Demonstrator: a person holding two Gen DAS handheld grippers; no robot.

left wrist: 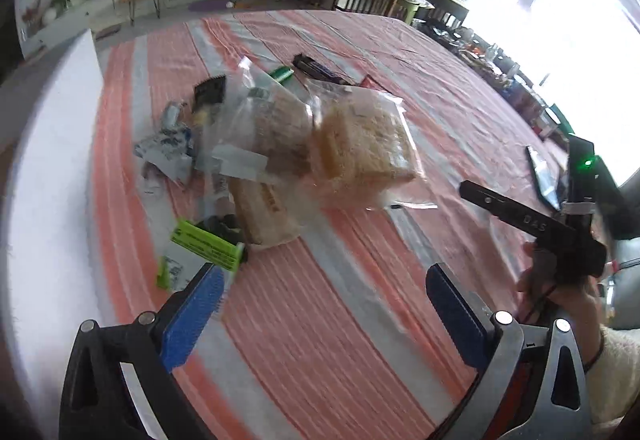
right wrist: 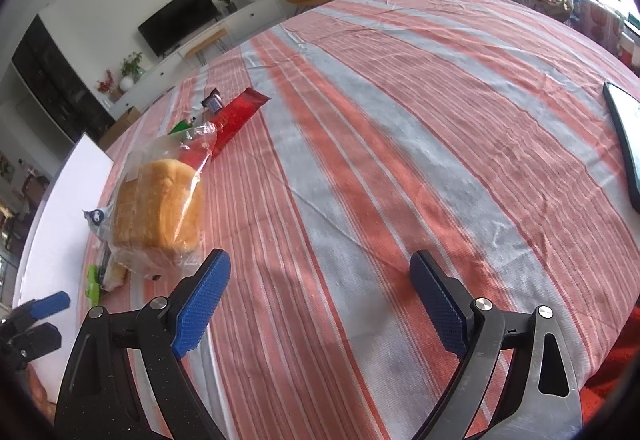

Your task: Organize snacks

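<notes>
Both grippers hang over the striped cloth (right wrist: 400, 127) with nothing between their blue pads. The left gripper (left wrist: 320, 304) has its jaws wide apart, low and near, aimed at the pile. The right gripper (right wrist: 320, 304) is just as wide, over bare cloth to the right of the snacks.

The snacks lie bunched at the left side of the table, beside a white board (right wrist: 60, 224). Nearest the right gripper is a bread loaf (right wrist: 158, 207) in a clear bag, standing on its base. A second bagged bread (left wrist: 272, 127) leans against it in the left view, and a paper-wrapped pack (left wrist: 264, 215) lies in front of that. A green box (left wrist: 208, 246) sits nearest the left gripper. Farther off lie a red bar (right wrist: 236, 117), a dark bar (left wrist: 316, 69) and a small blue-white packet (left wrist: 168, 147). A phone (right wrist: 624, 135) lies far right.

The loaf looks light and soft, so a hard squeeze would likely crush it, and the film looks slippery. The gathered bag neck (right wrist: 200, 133) at its far end seems the safer hold. The bars and box look stiffer and flat against the cloth, so they probably want a pinch across their narrow width. The left view is blurred, so small labels cannot be read.
</notes>
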